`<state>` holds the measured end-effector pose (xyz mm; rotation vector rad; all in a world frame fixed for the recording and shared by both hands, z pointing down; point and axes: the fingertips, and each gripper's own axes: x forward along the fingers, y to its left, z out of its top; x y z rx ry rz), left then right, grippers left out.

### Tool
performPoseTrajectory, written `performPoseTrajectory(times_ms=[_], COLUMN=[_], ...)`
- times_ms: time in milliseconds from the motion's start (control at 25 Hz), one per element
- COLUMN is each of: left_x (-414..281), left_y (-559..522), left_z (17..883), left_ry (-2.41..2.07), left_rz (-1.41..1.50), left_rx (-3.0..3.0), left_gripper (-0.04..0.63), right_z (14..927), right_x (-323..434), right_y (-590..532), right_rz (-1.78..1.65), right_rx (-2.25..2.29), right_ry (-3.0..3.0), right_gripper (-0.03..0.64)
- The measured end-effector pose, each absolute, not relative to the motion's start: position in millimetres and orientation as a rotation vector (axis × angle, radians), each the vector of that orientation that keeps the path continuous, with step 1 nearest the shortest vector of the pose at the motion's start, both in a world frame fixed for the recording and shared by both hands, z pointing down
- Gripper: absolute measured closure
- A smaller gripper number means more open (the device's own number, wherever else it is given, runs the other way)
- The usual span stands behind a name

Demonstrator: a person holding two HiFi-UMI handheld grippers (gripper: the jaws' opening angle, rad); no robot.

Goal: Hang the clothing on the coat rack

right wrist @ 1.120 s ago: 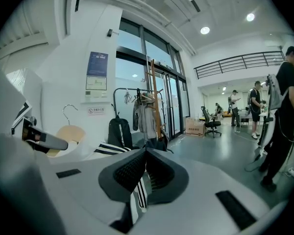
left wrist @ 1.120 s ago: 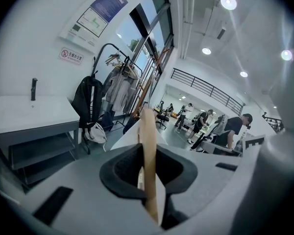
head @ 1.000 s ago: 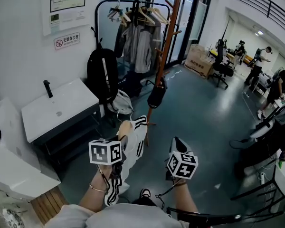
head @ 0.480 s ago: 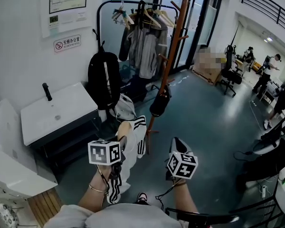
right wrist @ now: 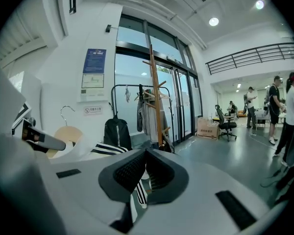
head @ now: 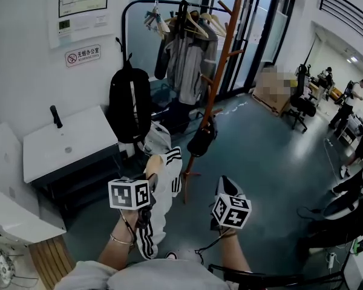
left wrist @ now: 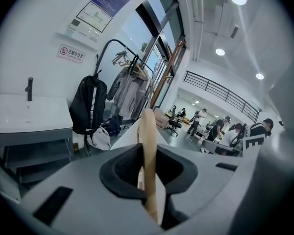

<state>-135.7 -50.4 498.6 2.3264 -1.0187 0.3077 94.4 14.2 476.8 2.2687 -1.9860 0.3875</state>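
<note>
My left gripper (head: 153, 181) is shut on a pale wooden hanger (head: 152, 164) that carries a white garment with black stripes (head: 163, 204). In the left gripper view the hanger (left wrist: 148, 170) stands upright between the pads of that gripper (left wrist: 148, 150). The tall brown wooden coat rack (head: 221, 71) stands ahead of both grippers, with a dark cap (head: 201, 142) hung low on it. Right of the garment and apart from it, my right gripper (head: 225, 182) is shut and empty. In the right gripper view its tips (right wrist: 146, 153) meet, with the striped garment (right wrist: 108, 150) to the left and the rack (right wrist: 157, 97) beyond.
A black clothes rail (head: 169, 5) with jackets and hangers stands behind the coat rack. A black backpack (head: 128, 104) and a white sink cabinet (head: 66, 144) are at the left wall. An office chair (head: 302, 104) and people (head: 351, 98) are far right.
The view has drifted, so the rack and rail sit a little lower and further right in the picture. Both grippers keep their pose, and the hanger stays gripped.
</note>
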Motion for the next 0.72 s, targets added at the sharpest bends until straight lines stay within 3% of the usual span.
performPoseTrajectory(times_ms=[720], left_x=[-98], left_y=[-94], left_z=[498], left_ry=[-1.162], left_rz=[0.299], left_rx=[2.245], left_gripper=[0.534], right_z=[492], right_x=[144], right_y=[-54], right_rz=[0.477], right_rx=[2.137], right_ry=[-2.132], right_gripper=[0.594])
